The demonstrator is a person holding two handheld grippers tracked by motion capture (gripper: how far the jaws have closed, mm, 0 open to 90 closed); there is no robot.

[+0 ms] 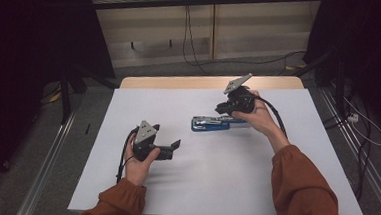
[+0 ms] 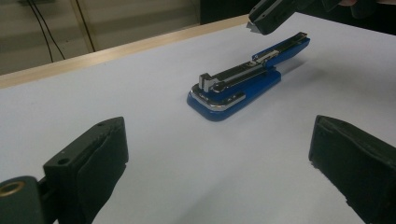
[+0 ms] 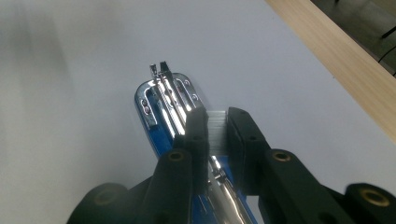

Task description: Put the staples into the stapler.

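Stapler reloading: staple strip positioned above the open magazine.

The table (image 1: 123, 183) bears the blue stapler (image 1: 216, 123) at frame centre, lid open. The right gripper (image 3: 216, 128), jaws clamped on a staple strip (image 3: 216, 127), hovers above it; insertion and closing remain. The left gripper (image 2: 219, 154) waits at lower left, jaws apart.

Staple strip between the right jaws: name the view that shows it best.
The right gripper view: the staple strip sits close up, clamped between the right gripper pads above the open stapler. In the high view the hand hides it; the left gripper view shows just the jaw tip.
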